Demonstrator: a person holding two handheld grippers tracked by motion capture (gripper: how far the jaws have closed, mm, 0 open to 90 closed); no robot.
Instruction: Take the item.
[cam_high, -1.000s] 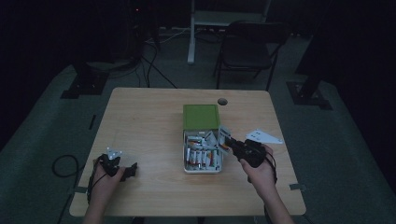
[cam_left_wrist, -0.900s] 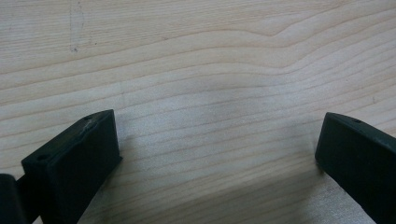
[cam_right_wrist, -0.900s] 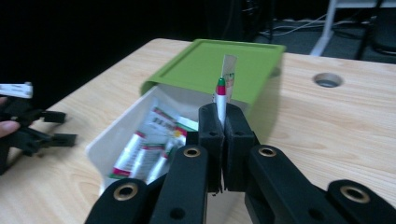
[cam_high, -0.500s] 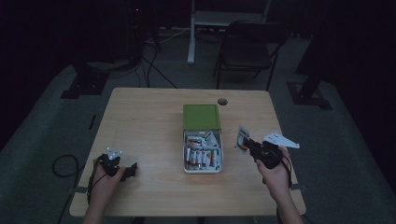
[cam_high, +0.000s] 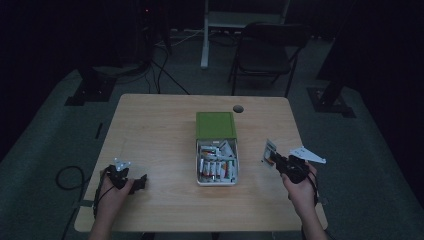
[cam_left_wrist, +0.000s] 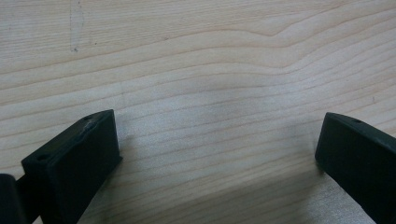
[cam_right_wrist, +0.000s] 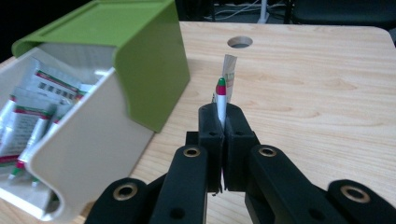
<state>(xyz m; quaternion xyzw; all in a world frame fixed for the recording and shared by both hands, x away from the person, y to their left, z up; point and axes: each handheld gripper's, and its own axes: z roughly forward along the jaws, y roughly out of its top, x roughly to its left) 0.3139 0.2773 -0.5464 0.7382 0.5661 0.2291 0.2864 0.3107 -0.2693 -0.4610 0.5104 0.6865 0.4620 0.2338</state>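
Right now my right gripper (cam_right_wrist: 222, 122) pinches a small white sachet (cam_right_wrist: 224, 91) with a red-and-green end, holding it upright above the table (cam_high: 160, 130), just to the right of the white box (cam_high: 217, 181) of sachets and its green lid (cam_high: 215, 125). My left gripper (cam_left_wrist: 217, 154) rests on the wood near the front left, jaws spread wide apart.

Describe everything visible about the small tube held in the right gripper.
The tube is a thin, flat white sachet-like tube with a green and red end and a crimped, printed tail. It stands edge-on between the shut jaws of the right gripper, held above the wooden table, right of the box, apart from it.
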